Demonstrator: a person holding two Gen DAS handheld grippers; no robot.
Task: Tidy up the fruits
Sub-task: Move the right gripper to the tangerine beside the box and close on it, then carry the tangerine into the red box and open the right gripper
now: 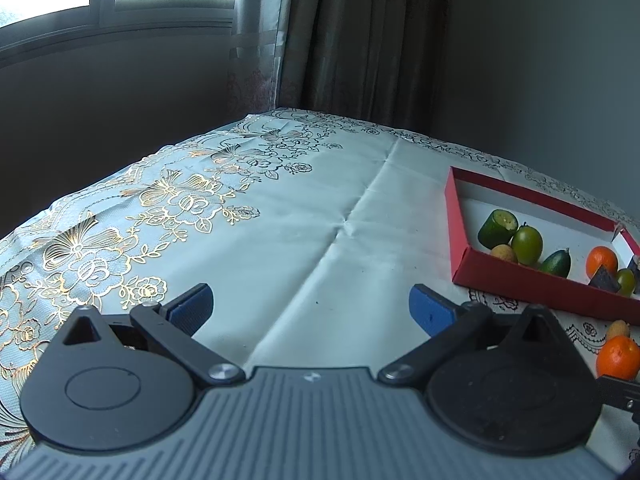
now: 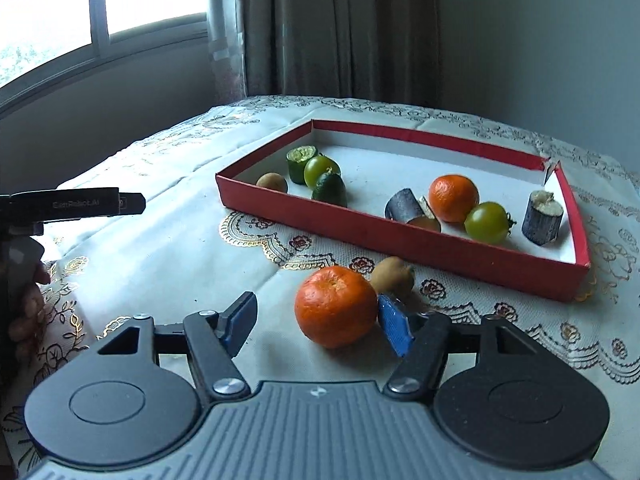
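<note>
A mandarin point(image 2: 336, 306) lies on the tablecloth point(image 2: 180, 240) before the tray point(image 2: 400, 236).

Light source: daylight is coming through the window point(image 2: 100, 4), which is blowing out to white.
Brightness: the wall point(image 1: 552, 60) is staying dim and grey.
Shadows: soft ones are falling under the orange point(image 2: 336, 307).
Distortion: fisheye bending and dark vignetting are showing at the corners.

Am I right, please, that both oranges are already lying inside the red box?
Not quite: only one orange lies inside the red box. The other orange sits on the tablecloth in front of it, between the right gripper's fingers, as the right wrist view shows.
</note>
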